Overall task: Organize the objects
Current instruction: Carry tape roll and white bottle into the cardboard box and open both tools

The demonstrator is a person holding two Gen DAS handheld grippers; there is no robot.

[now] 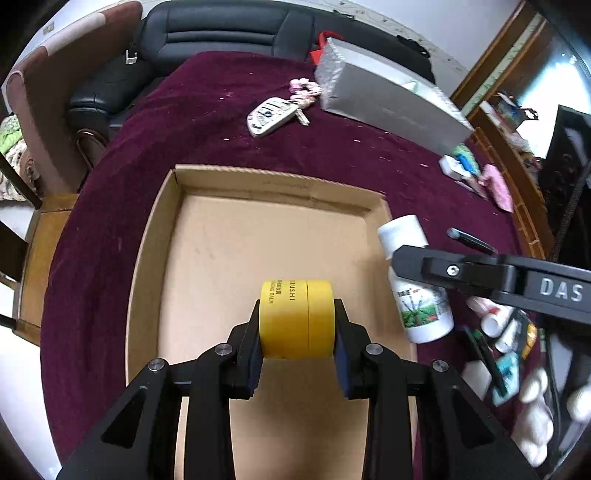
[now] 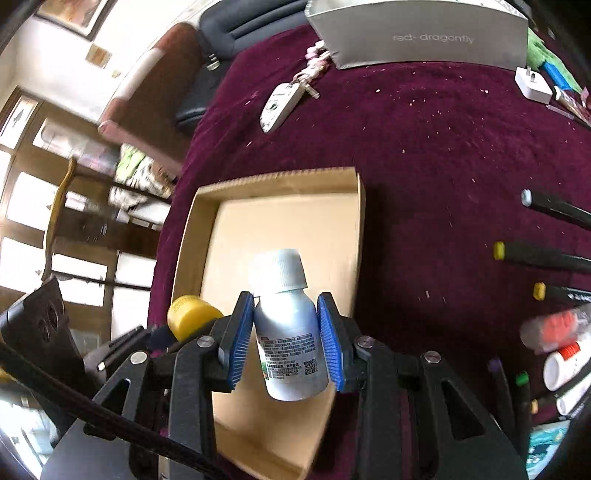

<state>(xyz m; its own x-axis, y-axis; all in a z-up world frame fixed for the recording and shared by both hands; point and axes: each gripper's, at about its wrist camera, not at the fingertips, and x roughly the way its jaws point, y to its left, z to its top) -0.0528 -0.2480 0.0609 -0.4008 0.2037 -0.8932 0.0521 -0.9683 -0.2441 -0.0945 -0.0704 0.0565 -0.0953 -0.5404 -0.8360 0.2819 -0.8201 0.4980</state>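
My left gripper (image 1: 296, 325) is shut on a yellow round jar (image 1: 295, 317), held on its side above the shallow cardboard tray (image 1: 273, 181). My right gripper (image 2: 286, 332) is shut on a white bottle (image 2: 290, 343) with a white cap and printed label, hanging over the tray (image 2: 280, 177) near its right wall. In the left wrist view the same bottle (image 1: 417, 288) shows at the tray's right edge, gripped by the right gripper (image 1: 410, 264). The yellow jar (image 2: 190, 315) and the left gripper appear at the lower left of the right wrist view.
The tray lies on a dark red tablecloth (image 1: 207, 110). A car key with a pink charm (image 1: 271, 114) and a grey box (image 1: 388, 99) lie beyond it. Black pens (image 2: 554, 254), small bottles (image 2: 561, 362) and a white plug (image 2: 532, 83) crowd the right side. A black sofa (image 1: 207, 33) stands behind.
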